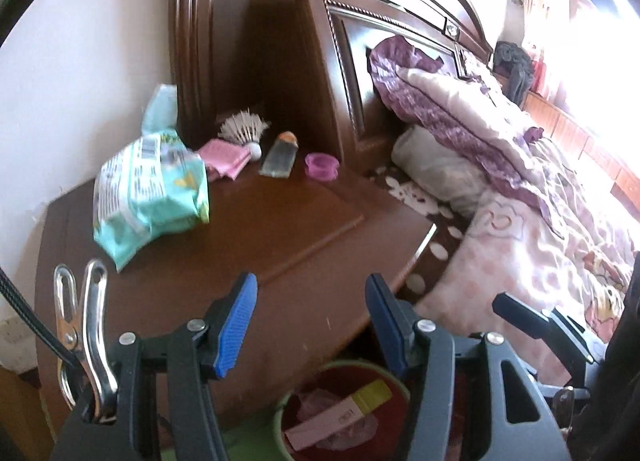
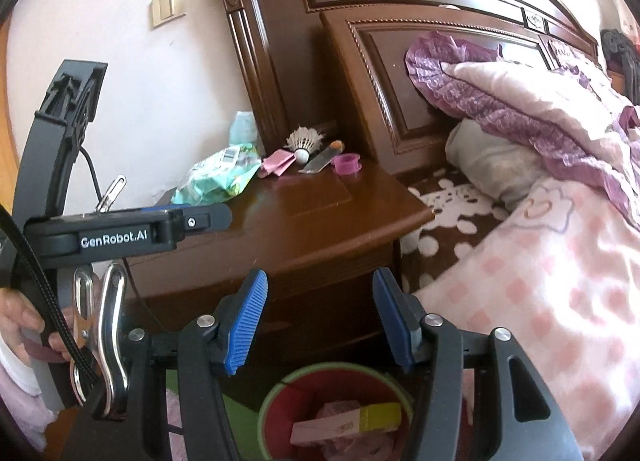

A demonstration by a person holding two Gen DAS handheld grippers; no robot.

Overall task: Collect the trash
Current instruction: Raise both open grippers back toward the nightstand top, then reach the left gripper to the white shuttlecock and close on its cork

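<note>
A red bin with a green rim [image 1: 396, 381] [image 2: 272, 397] stands on the floor in front of the nightstand; it holds a pink-and-yellow box [image 1: 344, 409] [image 2: 352, 421] and crumpled wrappers. On the brown nightstand [image 1: 240, 245] [image 2: 320, 217] lie a teal wipes pack [image 1: 148, 189] [image 2: 216, 177], pink paper [image 1: 226, 159] [image 2: 276, 162], a shuttlecock [image 1: 246, 129] [image 2: 305, 142], a clear tube [image 1: 280, 155] [image 2: 322, 159] and a purple lid [image 1: 321, 166] [image 2: 347, 163]. My left gripper [image 1: 312, 321] is open and empty above the bin. My right gripper [image 2: 320, 321] is open and empty above the bin.
A bed with pink bedding [image 1: 540, 229] [image 2: 560, 261] and purple pillows [image 1: 440, 101] [image 2: 520, 101] lies right of the nightstand, against a dark wooden headboard [image 1: 320, 41] [image 2: 380, 61]. The left gripper's body [image 2: 100, 233] shows at the right wrist view's left. A white wall [image 1: 80, 81] is at left.
</note>
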